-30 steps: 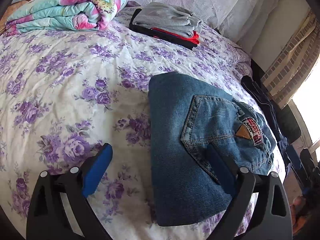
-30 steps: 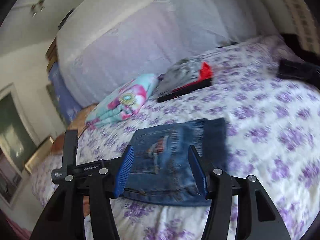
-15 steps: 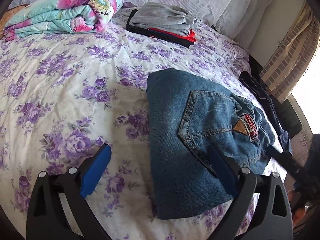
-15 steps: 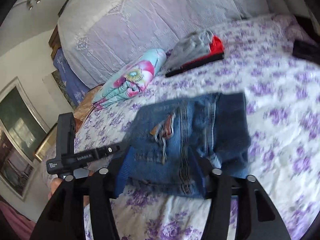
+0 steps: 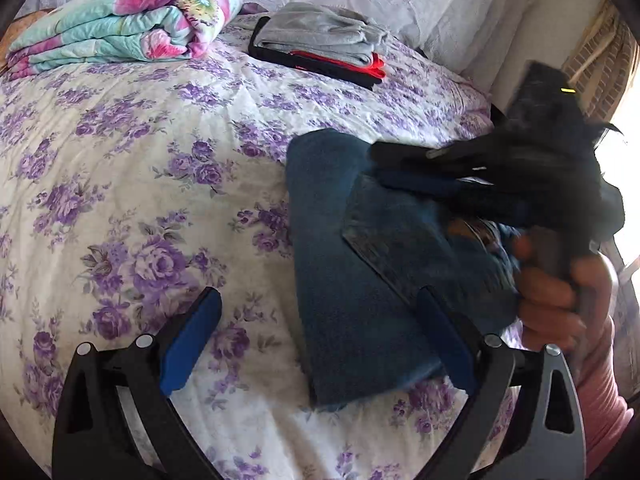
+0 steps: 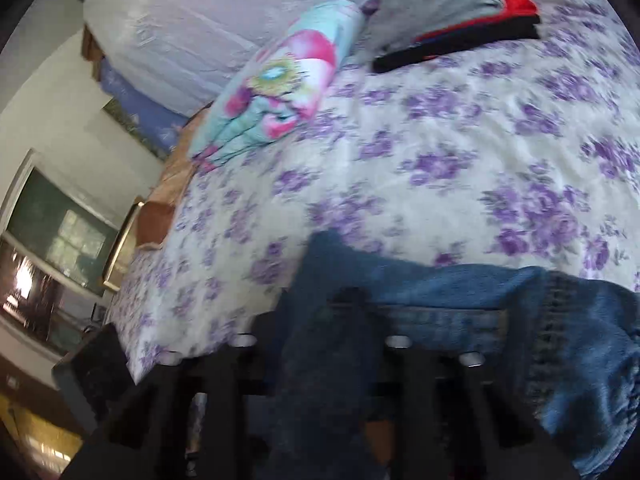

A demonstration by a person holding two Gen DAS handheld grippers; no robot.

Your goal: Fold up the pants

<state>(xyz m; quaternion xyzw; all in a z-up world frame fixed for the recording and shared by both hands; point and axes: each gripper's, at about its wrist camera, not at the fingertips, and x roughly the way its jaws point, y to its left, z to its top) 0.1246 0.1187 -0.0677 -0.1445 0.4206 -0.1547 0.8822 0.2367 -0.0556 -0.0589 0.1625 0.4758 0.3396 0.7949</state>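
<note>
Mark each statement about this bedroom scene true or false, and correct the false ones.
1. The jeans lie folded on the floral bedsheet. True.
2. The left gripper has its fingers shut. False: they stand wide apart, one over the sheet and one over the jeans, pinching nothing.
3. A grey garment tops the clothes stack, with a red layer and a black layer beneath it. True.
4. The floral blanket lies on top of the jeans. False: it lies folded well apart from them, at the far end of the bed beside the stack.
</note>
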